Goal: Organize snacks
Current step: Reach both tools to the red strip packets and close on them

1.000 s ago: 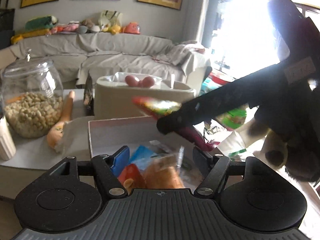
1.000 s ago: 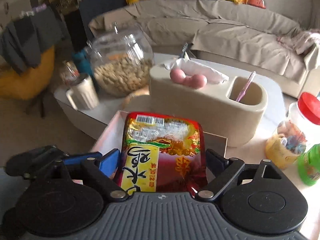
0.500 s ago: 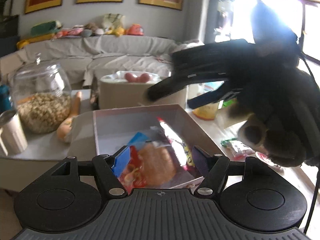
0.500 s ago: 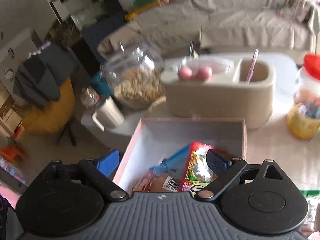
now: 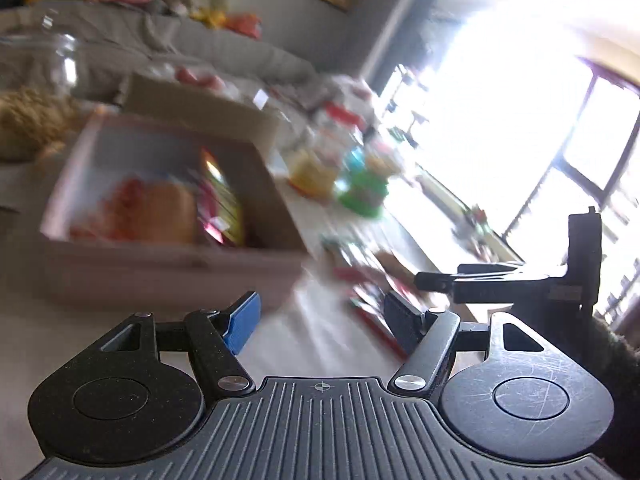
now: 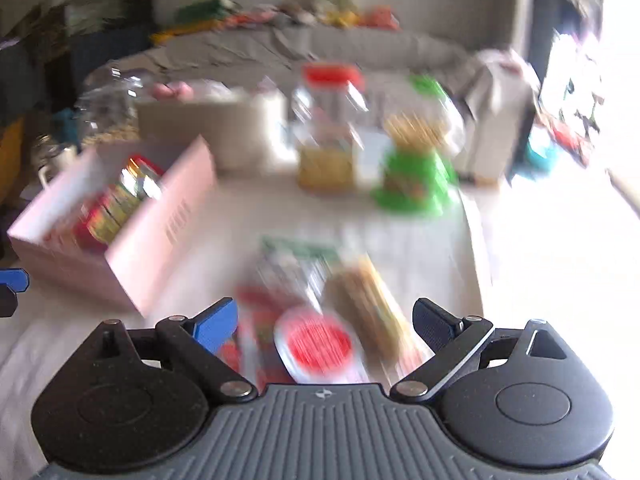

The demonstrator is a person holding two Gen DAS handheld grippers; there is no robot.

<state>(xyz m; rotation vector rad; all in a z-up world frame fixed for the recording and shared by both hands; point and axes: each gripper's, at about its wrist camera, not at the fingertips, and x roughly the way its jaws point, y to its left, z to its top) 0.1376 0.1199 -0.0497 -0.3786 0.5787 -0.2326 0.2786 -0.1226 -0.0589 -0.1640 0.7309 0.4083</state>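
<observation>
A pale pink box (image 5: 168,272) holds several snack packets, among them an orange one (image 5: 160,212) and an upright red-and-yellow one (image 5: 222,204). The box also shows at the left of the right wrist view (image 6: 160,232). My left gripper (image 5: 322,320) is open and empty, low over the table right of the box. My right gripper (image 6: 326,320) is open and empty above loose packets on the table: a red-and-white one (image 6: 316,344) and a tan one (image 6: 368,304). Those loose packets (image 5: 364,284) lie ahead of my left gripper. Both views are blurred.
A red-lidded jar (image 6: 328,128) and a green-based container (image 6: 416,176) stand behind the loose packets. A beige organiser (image 6: 216,128) and a glass jar of nuts (image 5: 28,92) stand behind the box. The table's right edge (image 6: 476,248) is near. A sofa lies beyond.
My right gripper let the red-and-yellow packet go into the box and swung right over the loose packets. My left gripper swung right and down, away from the box.
</observation>
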